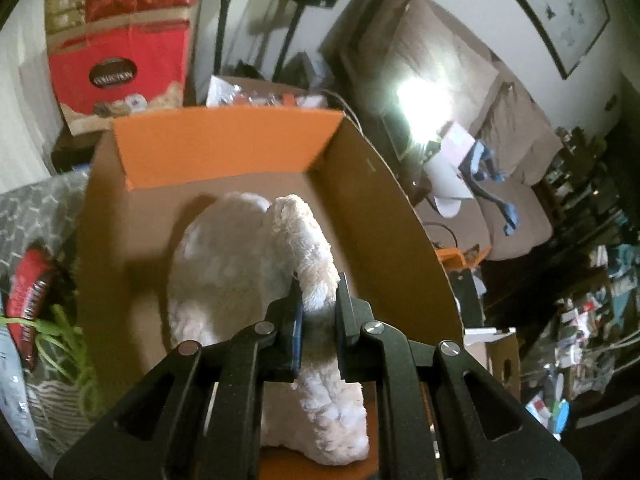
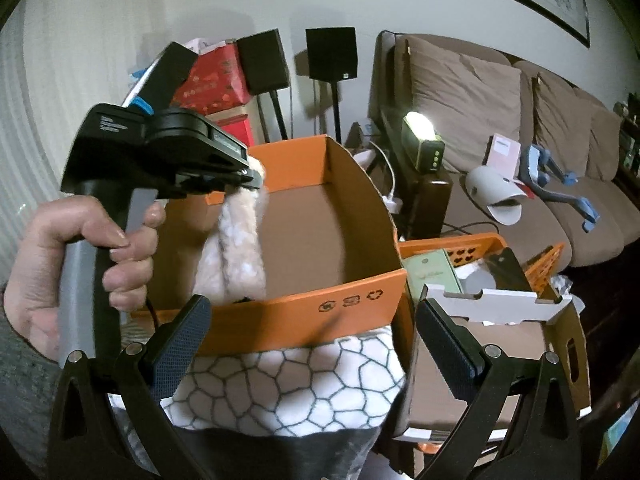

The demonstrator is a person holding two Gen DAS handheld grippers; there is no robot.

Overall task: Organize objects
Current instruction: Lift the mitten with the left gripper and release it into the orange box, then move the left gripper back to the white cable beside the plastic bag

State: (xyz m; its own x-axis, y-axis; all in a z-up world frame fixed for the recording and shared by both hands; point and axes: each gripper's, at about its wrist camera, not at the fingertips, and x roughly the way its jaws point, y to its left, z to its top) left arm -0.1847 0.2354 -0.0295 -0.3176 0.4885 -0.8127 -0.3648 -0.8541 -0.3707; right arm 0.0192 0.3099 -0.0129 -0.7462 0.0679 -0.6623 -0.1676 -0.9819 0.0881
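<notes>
A fluffy cream slipper (image 1: 248, 280) hangs inside the orange cardboard box (image 1: 224, 148), its edge pinched by my left gripper (image 1: 318, 312), which is shut on it. In the right wrist view the slipper (image 2: 236, 248) dangles over the left half of the orange box (image 2: 352, 300). A hand (image 2: 84, 252) holds the left gripper (image 2: 252, 176) above that box. My right gripper (image 2: 316, 344) is open in front of the box, above a white honeycomb-patterned cloth (image 2: 288, 384), with nothing between its fingers.
A second open cardboard box (image 2: 500, 344) with white inserts stands right of the orange box, an orange basket (image 2: 480, 246) behind it. A brown sofa (image 2: 520, 128) holds loose items and a bright lamp (image 2: 420, 136). Red boxes (image 1: 120, 40) and speakers stand behind. A red packet (image 1: 28, 300) lies left.
</notes>
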